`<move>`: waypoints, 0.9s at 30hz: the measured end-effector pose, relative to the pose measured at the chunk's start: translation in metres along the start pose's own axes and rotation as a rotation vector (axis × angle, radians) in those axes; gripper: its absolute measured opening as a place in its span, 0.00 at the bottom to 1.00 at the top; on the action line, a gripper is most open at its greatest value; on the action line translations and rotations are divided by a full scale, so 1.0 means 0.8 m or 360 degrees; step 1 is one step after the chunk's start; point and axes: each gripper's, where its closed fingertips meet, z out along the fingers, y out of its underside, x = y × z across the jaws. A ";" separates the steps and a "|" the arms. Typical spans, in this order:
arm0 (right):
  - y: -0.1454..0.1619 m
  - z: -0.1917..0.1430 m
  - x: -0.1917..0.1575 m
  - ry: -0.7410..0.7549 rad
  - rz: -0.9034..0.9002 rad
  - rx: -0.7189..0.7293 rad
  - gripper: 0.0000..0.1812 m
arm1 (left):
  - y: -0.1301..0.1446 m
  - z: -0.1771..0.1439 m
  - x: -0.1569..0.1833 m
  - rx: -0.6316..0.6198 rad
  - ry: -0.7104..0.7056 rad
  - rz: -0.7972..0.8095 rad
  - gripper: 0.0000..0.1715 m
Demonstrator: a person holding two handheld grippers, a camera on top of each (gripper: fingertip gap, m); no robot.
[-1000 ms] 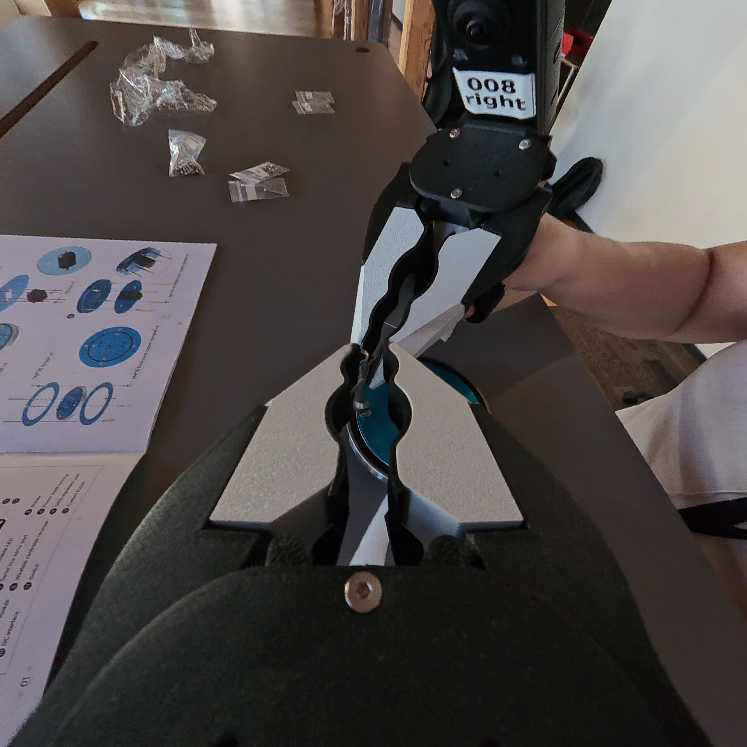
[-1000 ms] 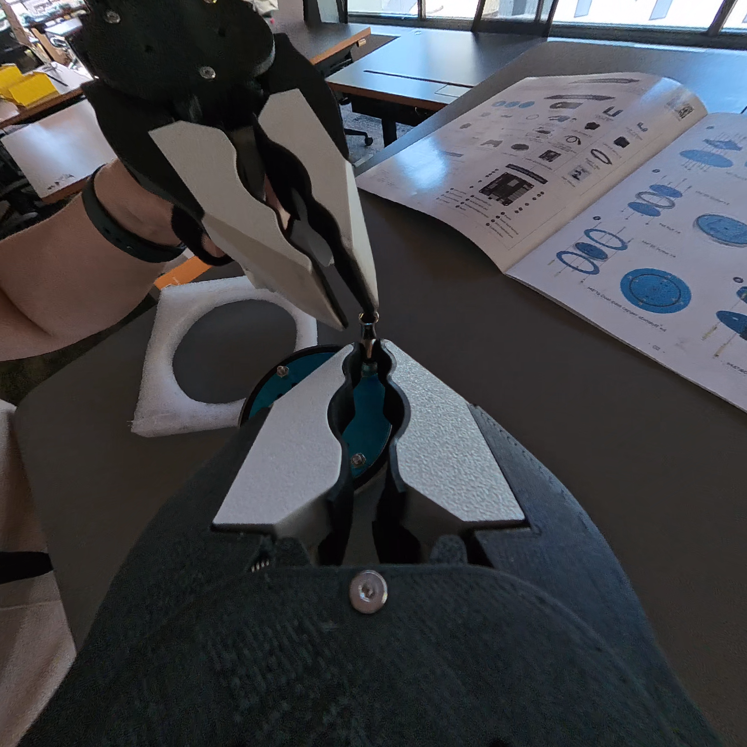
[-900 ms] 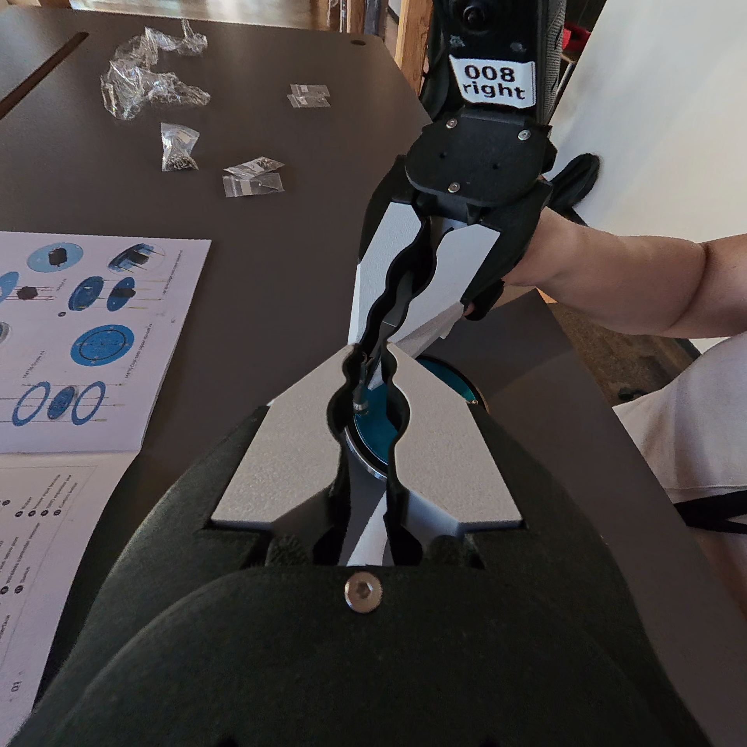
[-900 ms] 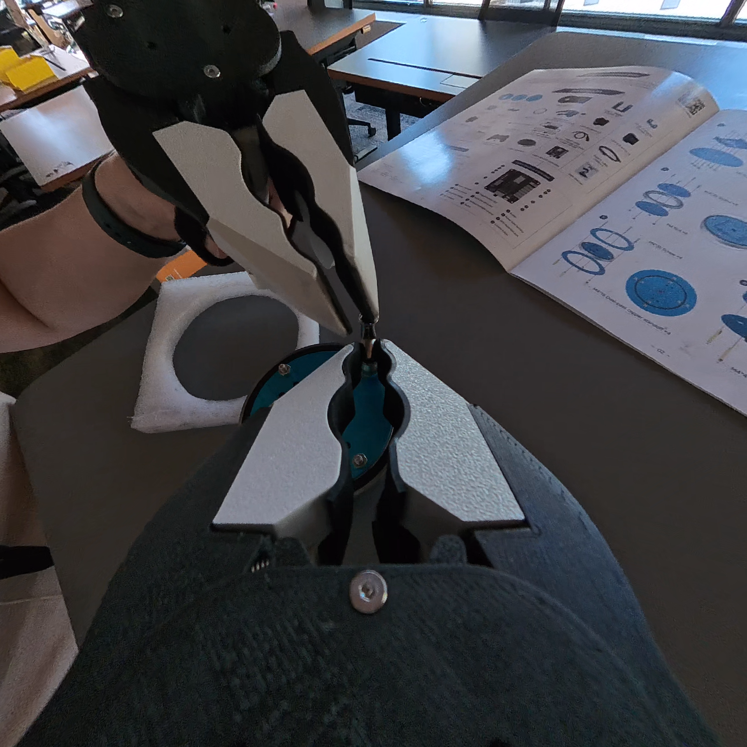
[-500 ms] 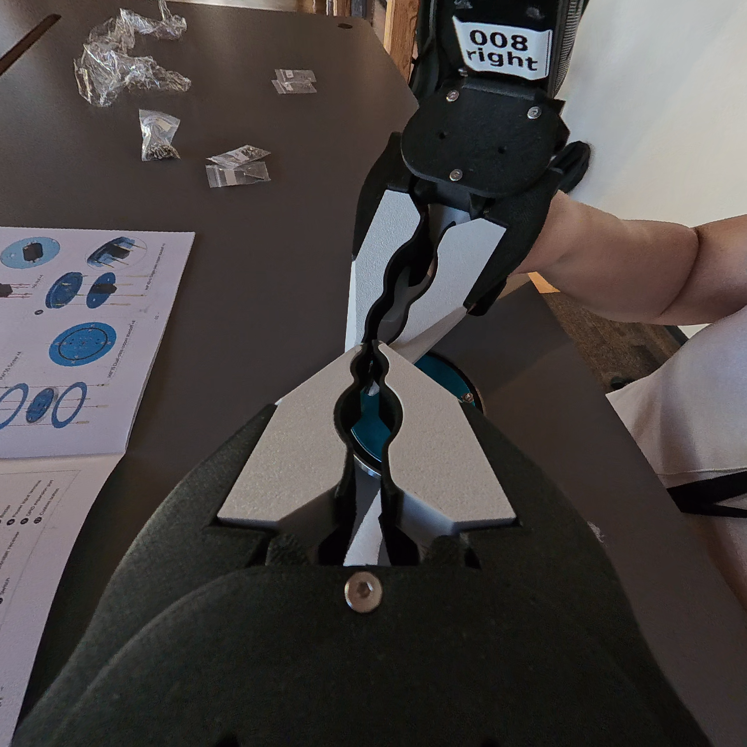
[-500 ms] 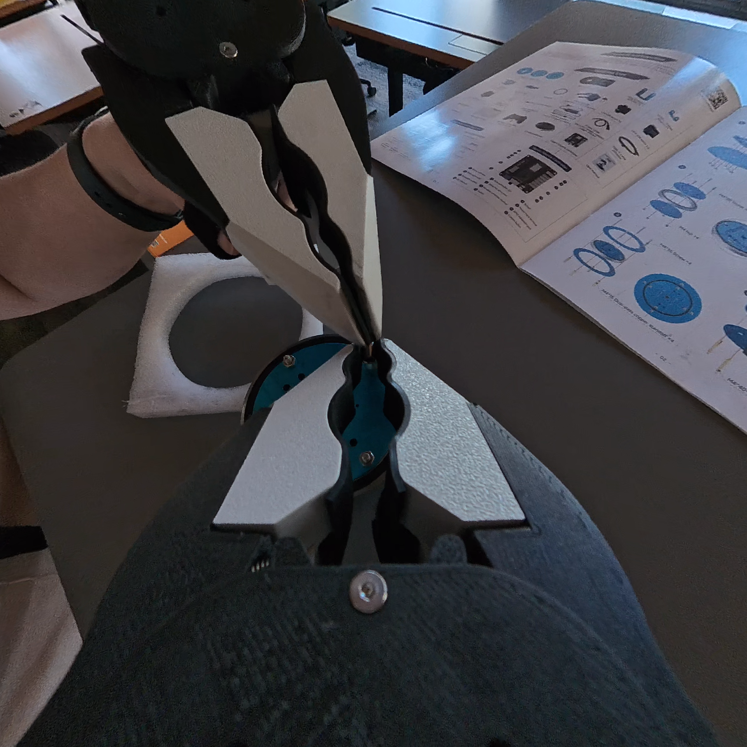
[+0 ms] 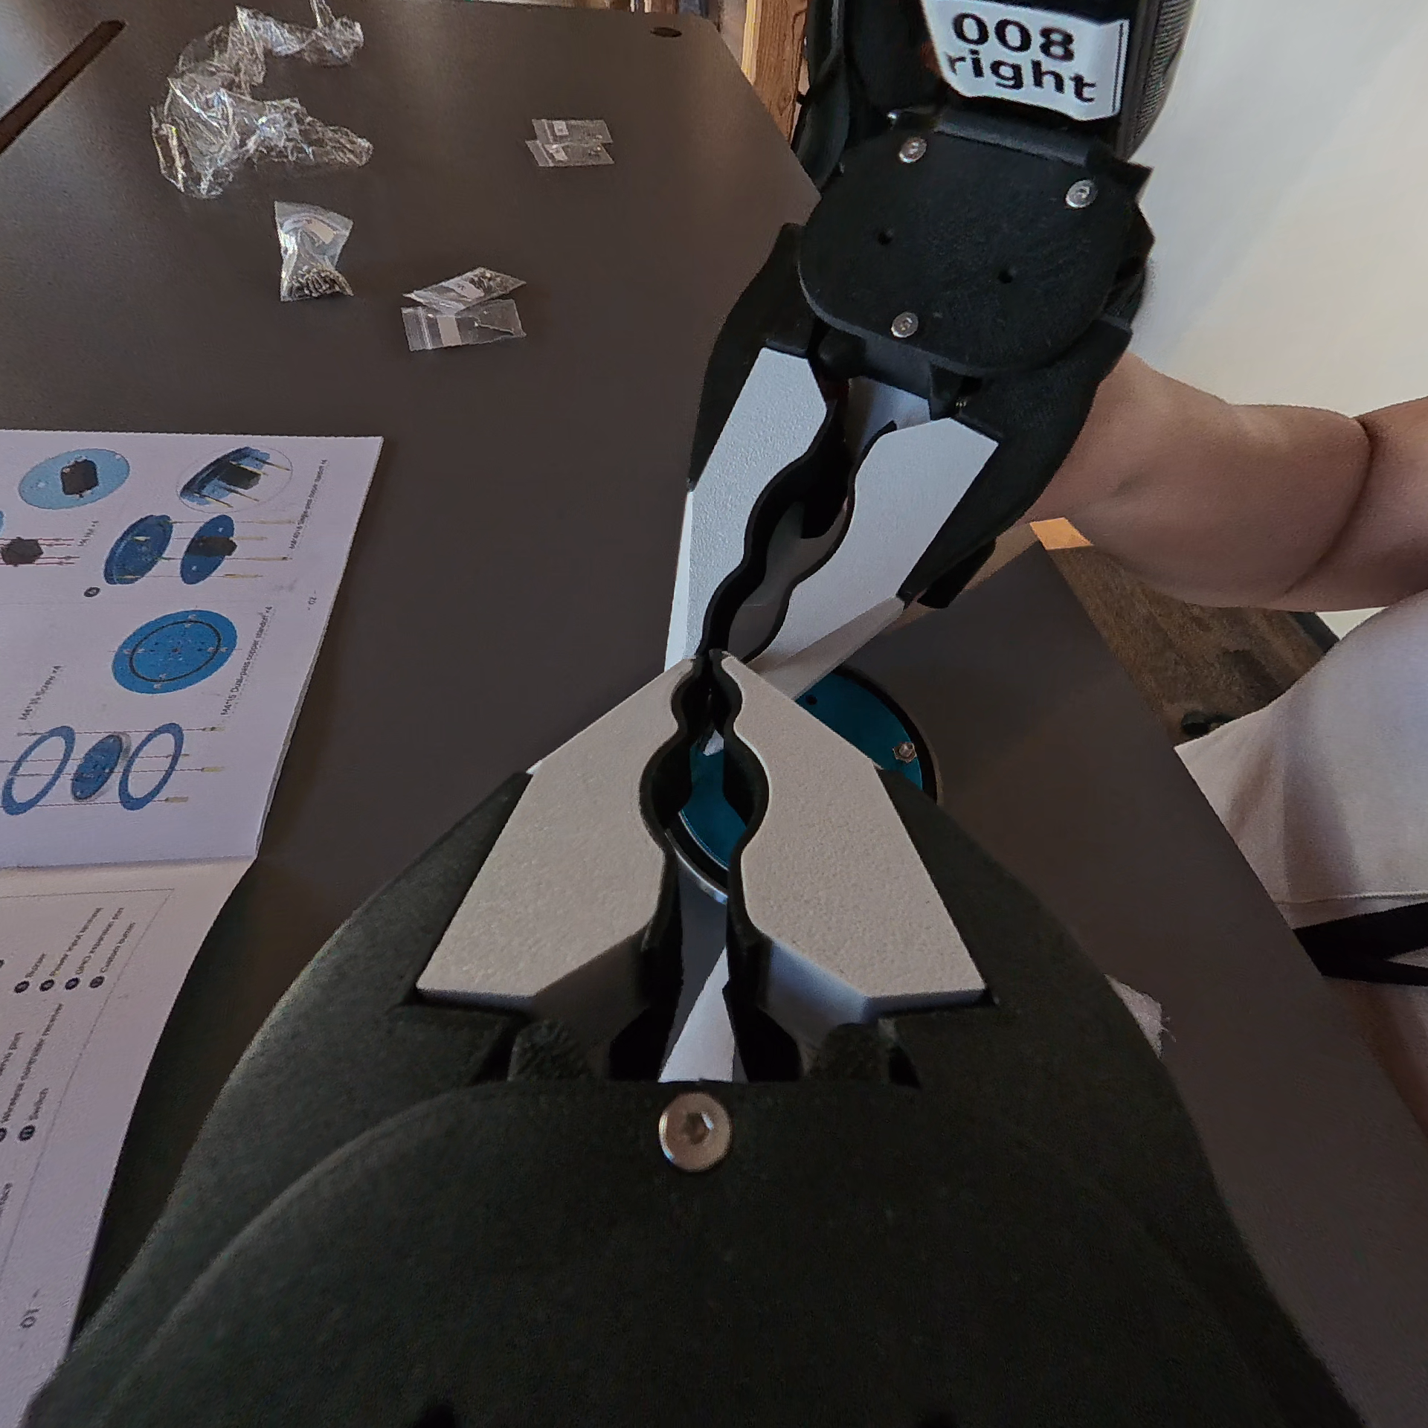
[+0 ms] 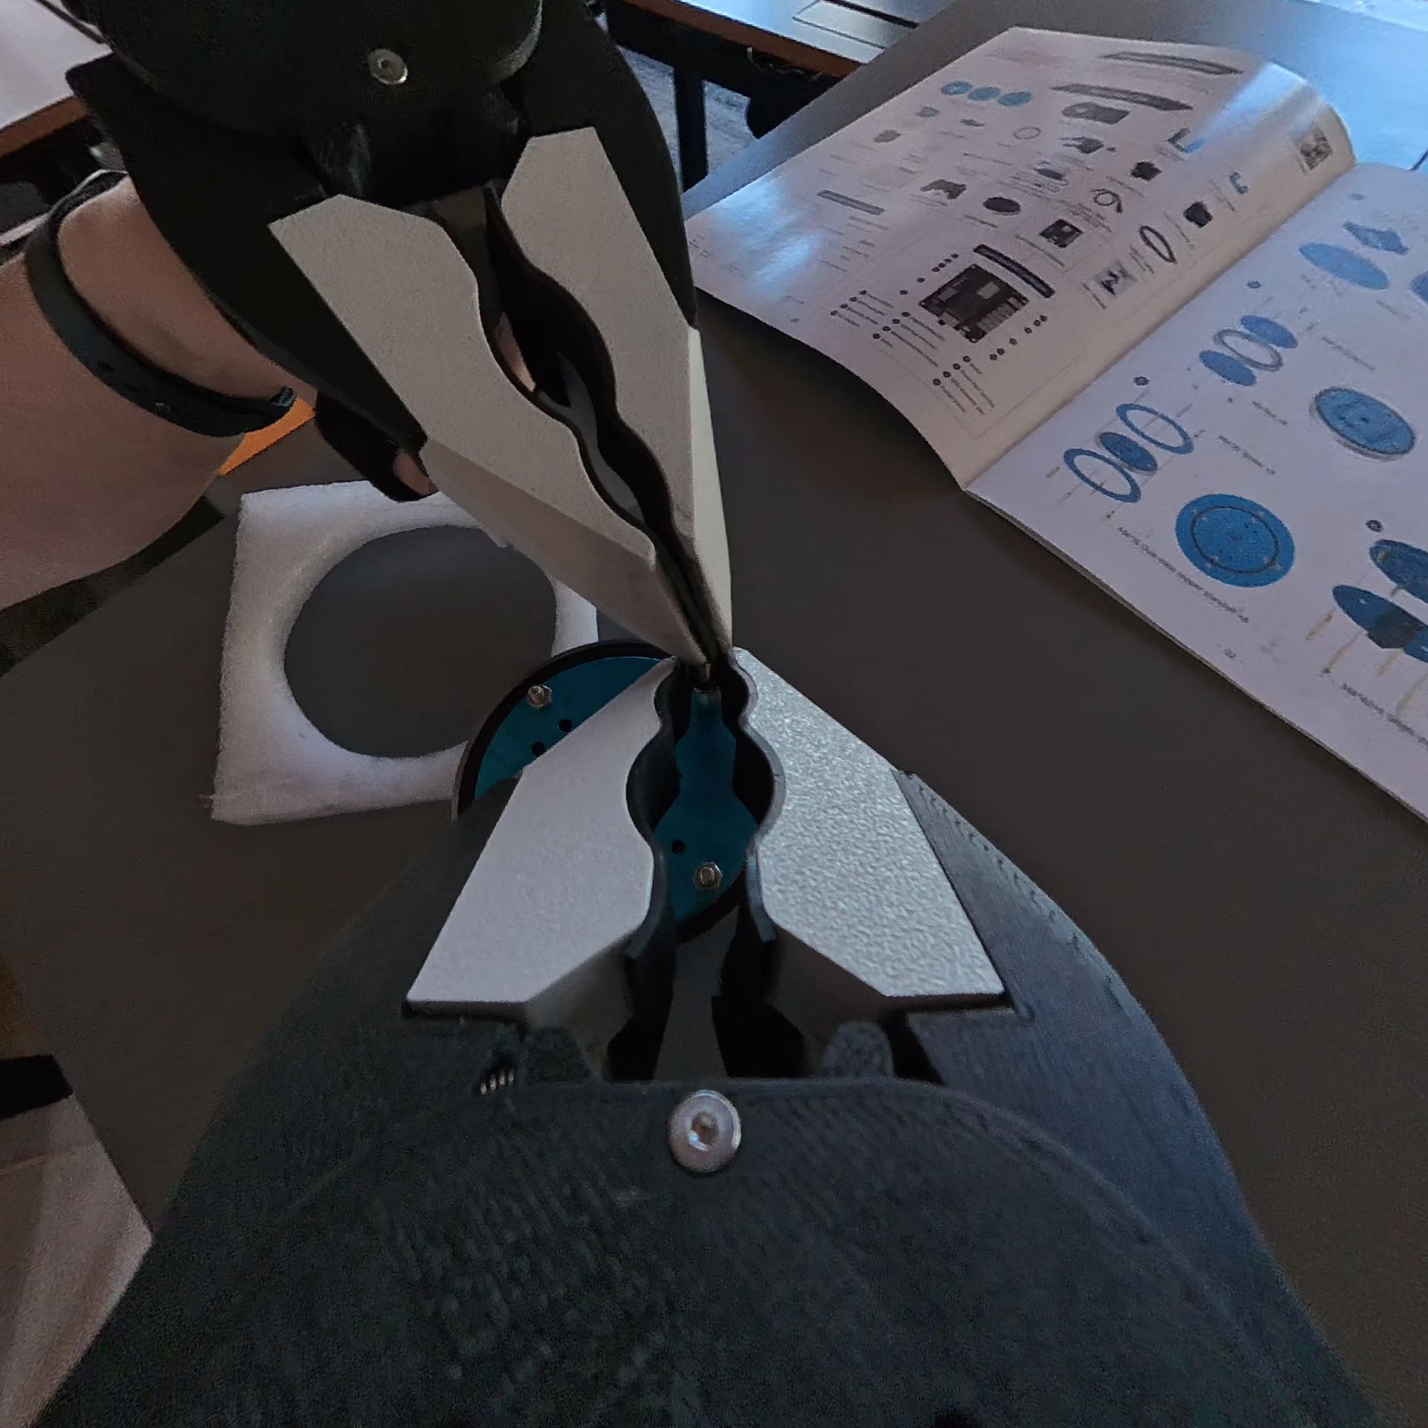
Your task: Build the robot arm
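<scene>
Blue disc (image 7: 850, 726) flat on dark table (image 7: 541, 464), under both jaw tips.

Left wrist view: left gripper (image 7: 712, 666) jaws closed, tips together. Right gripper (image 7: 725, 645) opposite, tip to tip. Booklet (image 7: 154, 618) and small plastic bags (image 7: 464, 309) left of jaws, well apart.

Right wrist view: right gripper (image 8: 707, 684) jaws narrow; whether small part sits between, cannot tell. White foam pad (image 8: 263, 695) just behind disc, left of jaws.

blue disc (image 8: 703, 811): mostly hidden by hand-held gripper fingers | open booklet (image 8: 1159, 309): cut off right, print blurred
</scene>
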 end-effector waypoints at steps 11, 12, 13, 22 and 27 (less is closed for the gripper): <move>0.004 -0.001 0.004 0.0270 0.0166 0.0049 0.04 | -0.001 -0.002 0.001 -0.0021 0.0037 0.0066 0.01; 0.005 -0.001 0.006 0.0281 0.0196 0.0058 0.04 | -0.001 -0.003 0.001 -0.0025 0.0046 0.0066 0.00; 0.007 -0.001 0.008 0.0283 0.0230 0.0065 0.04 | 0.000 -0.003 0.000 -0.0034 0.0051 0.0060 0.00; 0.011 0.001 0.005 0.0209 0.0241 0.0037 0.03 | 0.013 -0.006 -0.006 -0.0025 0.0167 -0.0047 0.05; 0.009 0.002 0.006 0.0261 -0.0003 -0.0127 0.03 | 0.008 -0.012 -0.006 0.0044 0.0233 -0.0049 0.09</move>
